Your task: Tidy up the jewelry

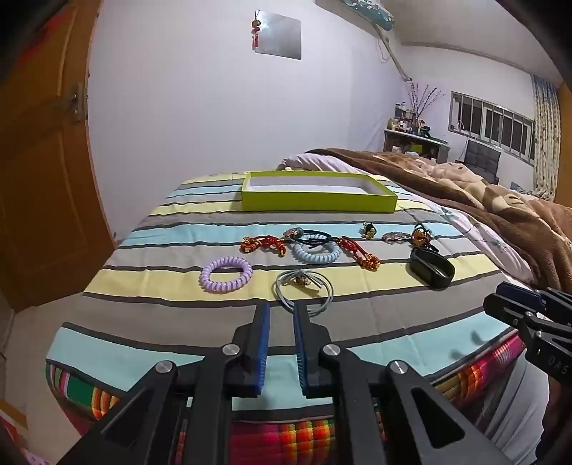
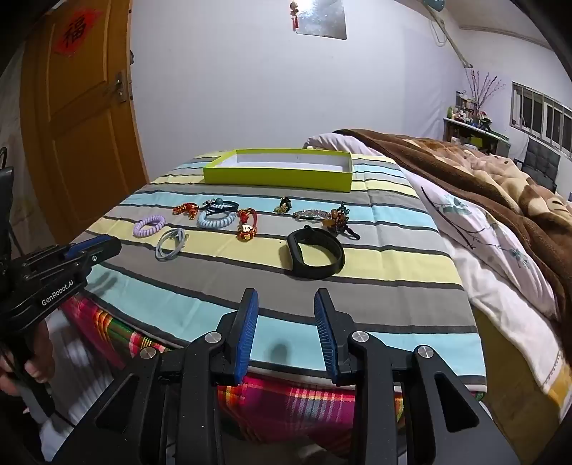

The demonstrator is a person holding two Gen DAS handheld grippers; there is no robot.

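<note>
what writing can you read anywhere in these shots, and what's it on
"GenRobot.AI": white lettering on the side of the black left gripper, seen from the right wrist.
"福": dark character on a red diamond paper on the orange wooden door.
"DAS": pale letters, cut off at the frame edge, on the body of the black right gripper, seen from the left wrist.
Labels on the bottles on the far shelf: too small to read.

This is a bedroom in a home. A bed (image 2: 357,297) with a striped sheet fills the middle, a brown blanket (image 2: 464,171) and a floral quilt (image 2: 493,246) rumpled along its right side. An orange wooden door (image 2: 78,118) with a red paper charm stands at the left. Against the far wall sits a cluttered shelf (image 1: 411,134) with flowering branches, beside a row of windows (image 1: 489,123) with a patterned curtain (image 1: 545,139).
</note>
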